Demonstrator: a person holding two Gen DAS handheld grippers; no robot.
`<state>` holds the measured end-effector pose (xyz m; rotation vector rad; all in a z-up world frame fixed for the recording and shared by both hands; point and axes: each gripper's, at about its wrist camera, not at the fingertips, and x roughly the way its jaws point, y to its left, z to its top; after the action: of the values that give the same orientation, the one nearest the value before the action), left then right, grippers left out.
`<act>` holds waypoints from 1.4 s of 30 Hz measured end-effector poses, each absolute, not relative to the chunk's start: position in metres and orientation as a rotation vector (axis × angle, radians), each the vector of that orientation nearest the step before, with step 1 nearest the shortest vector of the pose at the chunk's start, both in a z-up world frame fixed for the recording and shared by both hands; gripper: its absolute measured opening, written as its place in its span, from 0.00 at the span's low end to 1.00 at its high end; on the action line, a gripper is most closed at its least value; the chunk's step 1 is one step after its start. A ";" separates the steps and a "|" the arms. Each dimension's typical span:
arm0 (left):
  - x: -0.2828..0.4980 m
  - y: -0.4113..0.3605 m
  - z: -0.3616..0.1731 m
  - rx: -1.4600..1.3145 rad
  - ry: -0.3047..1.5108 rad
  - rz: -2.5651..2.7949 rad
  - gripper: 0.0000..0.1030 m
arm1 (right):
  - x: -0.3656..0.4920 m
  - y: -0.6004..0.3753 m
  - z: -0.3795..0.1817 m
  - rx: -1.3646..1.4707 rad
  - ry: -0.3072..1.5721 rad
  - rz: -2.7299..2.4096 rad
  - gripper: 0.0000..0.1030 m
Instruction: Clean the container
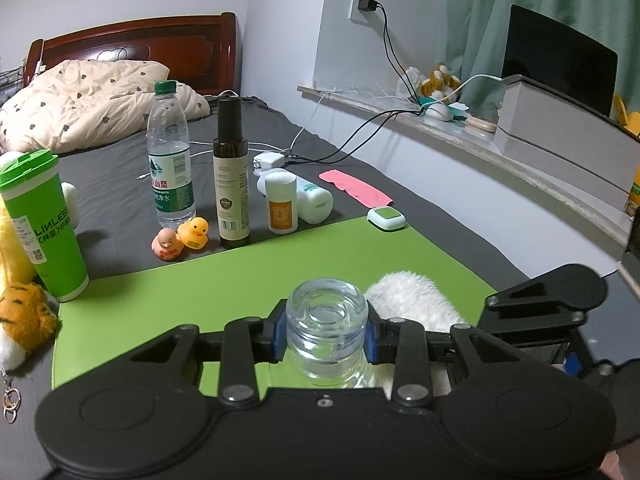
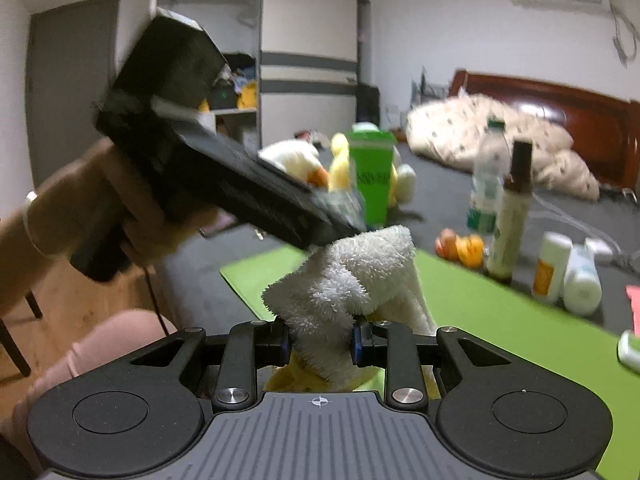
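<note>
In the left wrist view the left tongs sit at lower centre, closed on a clear glass container; the blue pads press its ribbed sides. Only the container's thick round end and part of its body show, as the rest drops behind the black tong frame. It is held over a green mat that lies on a bed with a dark grey sheet. Just right of the container a white fluffy cloth peeks out, its lower part hidden by the linkage; whether it touches the glass cannot be told. At the right edge the other tool's black body is cut off.

In the right wrist view the right tongs at lower centre are clamped tight on the white cloth, which bunches up above the pads; something yellow lies under it, too hidden to name. The left tool and the hand gripping it cross the left half of the frame, blurred. Its tips end right at the cloth's top, and the container itself cannot be made out there.

Farther back, both views show a green cup, a water bottle, a dark spray bottle and two rubber ducks.
</note>
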<state>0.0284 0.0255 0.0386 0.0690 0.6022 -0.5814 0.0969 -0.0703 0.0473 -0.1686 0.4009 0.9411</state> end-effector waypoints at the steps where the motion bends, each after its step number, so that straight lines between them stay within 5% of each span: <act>1: 0.028 0.025 0.039 0.068 0.603 -0.581 0.33 | 0.094 -0.069 0.050 -0.171 0.392 0.951 0.27; 20: 0.024 0.023 0.037 0.074 0.584 -0.566 0.34 | 0.113 -0.067 0.003 -0.107 0.559 0.945 0.27; 25: 0.016 0.015 0.034 0.116 0.553 -0.515 0.47 | 0.110 -0.078 0.005 -0.089 0.555 0.916 0.27; 29: 0.003 0.013 0.029 0.090 0.514 -0.426 0.77 | 0.107 -0.095 0.007 -0.080 0.548 0.855 0.27; 42: -0.031 -0.030 -0.006 -0.050 0.394 -0.031 0.78 | 0.103 -0.144 0.020 -0.039 0.515 0.680 0.27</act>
<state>-0.0314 -0.0300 -0.0063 -0.0498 0.3939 -0.0314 0.1032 -0.1438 0.0199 -0.0387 0.5148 0.6797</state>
